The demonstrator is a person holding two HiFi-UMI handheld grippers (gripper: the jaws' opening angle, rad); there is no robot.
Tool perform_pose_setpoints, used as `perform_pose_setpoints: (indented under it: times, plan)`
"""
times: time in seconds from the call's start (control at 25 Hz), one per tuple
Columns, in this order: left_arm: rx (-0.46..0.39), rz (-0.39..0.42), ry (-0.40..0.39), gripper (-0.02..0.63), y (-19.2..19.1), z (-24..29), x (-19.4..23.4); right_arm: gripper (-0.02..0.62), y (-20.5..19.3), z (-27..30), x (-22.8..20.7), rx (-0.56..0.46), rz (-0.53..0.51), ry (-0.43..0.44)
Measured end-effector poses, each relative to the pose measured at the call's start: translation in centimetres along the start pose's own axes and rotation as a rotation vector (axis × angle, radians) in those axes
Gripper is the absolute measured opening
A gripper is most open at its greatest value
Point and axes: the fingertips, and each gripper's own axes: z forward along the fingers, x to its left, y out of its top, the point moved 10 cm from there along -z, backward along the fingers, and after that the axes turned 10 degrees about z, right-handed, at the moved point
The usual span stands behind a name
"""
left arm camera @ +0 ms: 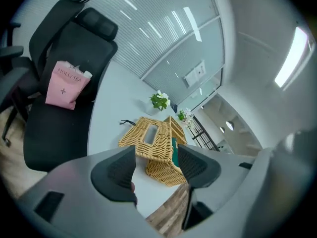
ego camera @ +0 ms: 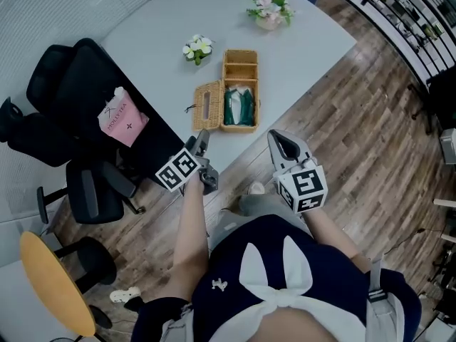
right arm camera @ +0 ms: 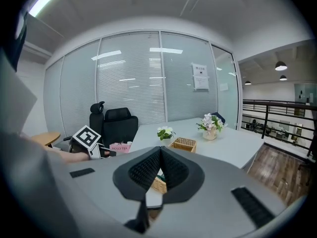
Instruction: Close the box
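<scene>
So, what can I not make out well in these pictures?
The green contents of the box: head view, too small to identify.
Same contents, left gripper view: mostly behind the lid.
The box's near part, right gripper view: covered by the shut right gripper.

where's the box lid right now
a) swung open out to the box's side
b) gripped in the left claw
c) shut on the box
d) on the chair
A: the lid is folded out beside the box, leaving the green contents showing from above.
</scene>
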Motion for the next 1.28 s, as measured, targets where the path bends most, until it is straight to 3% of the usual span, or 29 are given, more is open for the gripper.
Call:
perform_pose_setpoints:
  times: [0.32,0.52,1.08,1.28]
  plan:
    - [-0.084,-0.372,-0.026,0.259,-1.5,2.7,3.4,0.003,0.2,1.1,-3.4,0.038,-0.02,0.053]
    - [-0.15,-0.53,-0.004,0.259,-2.3,3.6,4.8,0.003,0.1,1.6,-5.4,0.041,-0.022,0.083]
    - [-0.213,-0.688,0.015,0.256,-3.9,6.2,7.2,0.003,-0.4,1.4,-7.5,0.054,-0.011,0.126]
    - [-0.262,-0.784,-0.02,0.166,-4.0,6.8,7.8,0.003,-0.7,1.2,-8.3,0.063,0.0,0.106]
